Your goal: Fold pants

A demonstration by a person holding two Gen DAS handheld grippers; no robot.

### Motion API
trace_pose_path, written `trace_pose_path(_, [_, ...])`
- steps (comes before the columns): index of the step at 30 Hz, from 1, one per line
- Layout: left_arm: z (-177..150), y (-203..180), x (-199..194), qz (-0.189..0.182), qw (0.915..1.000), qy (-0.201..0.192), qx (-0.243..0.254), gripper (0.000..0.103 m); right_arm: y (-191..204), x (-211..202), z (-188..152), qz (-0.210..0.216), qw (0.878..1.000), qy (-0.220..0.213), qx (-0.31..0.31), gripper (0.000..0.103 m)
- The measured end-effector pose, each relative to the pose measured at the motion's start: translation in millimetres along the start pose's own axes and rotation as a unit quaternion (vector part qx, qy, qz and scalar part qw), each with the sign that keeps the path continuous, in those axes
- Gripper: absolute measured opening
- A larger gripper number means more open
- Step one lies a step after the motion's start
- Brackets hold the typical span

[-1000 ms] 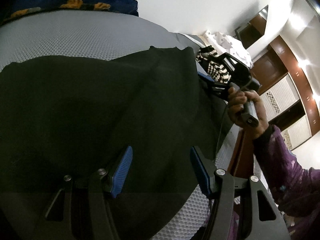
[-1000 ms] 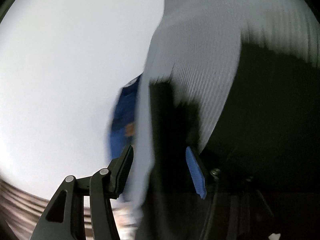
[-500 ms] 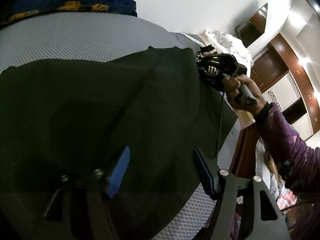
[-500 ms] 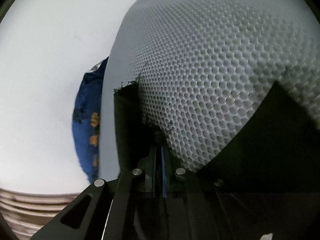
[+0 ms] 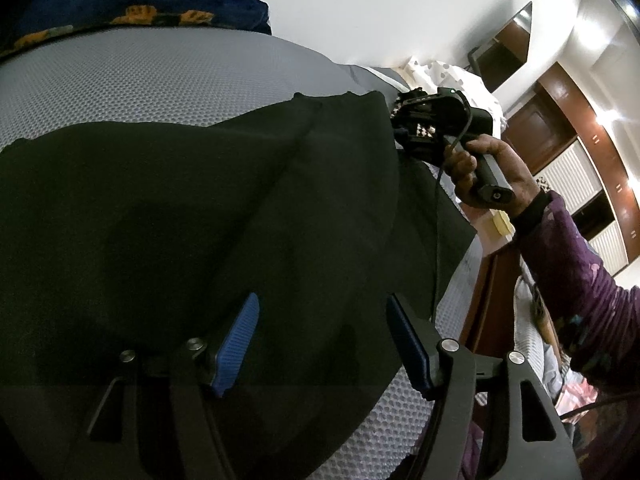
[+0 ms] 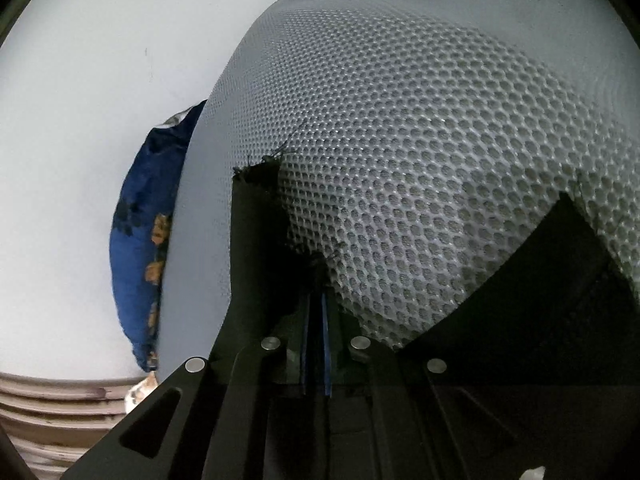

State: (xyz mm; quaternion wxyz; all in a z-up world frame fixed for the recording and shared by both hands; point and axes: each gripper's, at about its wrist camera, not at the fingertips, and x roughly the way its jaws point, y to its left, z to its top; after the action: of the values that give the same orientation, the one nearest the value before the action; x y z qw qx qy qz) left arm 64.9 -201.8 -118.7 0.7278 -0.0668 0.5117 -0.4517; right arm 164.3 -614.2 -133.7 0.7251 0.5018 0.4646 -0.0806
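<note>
Black pants (image 5: pixel 192 216) spread flat across the grey honeycomb mattress (image 5: pixel 160 80), far edge short of the blue pillow (image 5: pixel 140 4). Soft, light, limp cloth: likely to sag and drag rather than slide, no risk of breakage. Right claw (image 6: pixel 316 320) clamped shut on a frayed corner (image 6: pixel 256 184) at the far right edge, pads pressed together with fabric between. Left claw (image 5: pixel 320 344) hanging open over the near edge, nothing gripped. Best held at corners and hems, pinching both layers, matching the right side's hold.
</note>
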Motion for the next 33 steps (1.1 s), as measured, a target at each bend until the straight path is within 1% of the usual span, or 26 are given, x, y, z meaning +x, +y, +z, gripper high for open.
trace_pose_path(2, [-1, 0, 0, 0.000, 1.0000, -0.002, 0.001, 0.068, 1, 6, 2, 0.012, 1.000, -0.004, -0.003, 0.001])
trace_pose_path(5, [-1, -2, 1, 0.004, 1.0000, -0.003, 0.006, 0.068, -14, -1, -3, 0.047, 0.998, -0.015, 0.035, 0.002])
trace_pose_path(7, [1, -4, 1, 0.007, 0.9999, -0.001, 0.007, 0.068, -22, -18, -13, 0.059, 0.997, -0.029, 0.037, 0.002])
trace_pose_path(12, [2, -5, 0, 0.008, 0.9999, -0.002, 0.007, 0.068, -45, -71, -43, 0.104, 0.989, -0.074, 0.077, 0.002])
trace_pose_path(14, [0, -7, -1, 0.012, 0.9999, -0.003, 0.009, 0.068, -54, -94, -56, 0.110, 0.986, -0.087, 0.087, 0.002])
trace_pose_path(19, [-4, -11, -5, 0.021, 0.9996, 0.000, 0.019, 0.068, -80, -143, -90, 0.113, 0.980, -0.116, 0.117, 0.002])
trace_pose_path(23, [-8, -16, -13, 0.031, 0.9990, 0.002, 0.032, 0.068, -106, -168, -115, 0.108, 0.975, -0.132, 0.139, 0.002])
trace_pose_path(29, [-13, -16, -21, 0.045, 0.9980, 0.012, 0.042, 0.068, -142, -176, -126, 0.096, 0.971, -0.140, 0.166, 0.002])
trace_pose_path(31, [-15, -17, -23, 0.049, 0.9975, 0.014, 0.048, 0.068, -152, -175, -128, 0.089, 0.971, -0.140, 0.173, 0.002])
trace_pose_path(33, [-16, -18, -27, 0.050, 0.9972, 0.020, 0.052, 0.068, -155, -167, -130, 0.088, 0.969, -0.139, 0.182, 0.002])
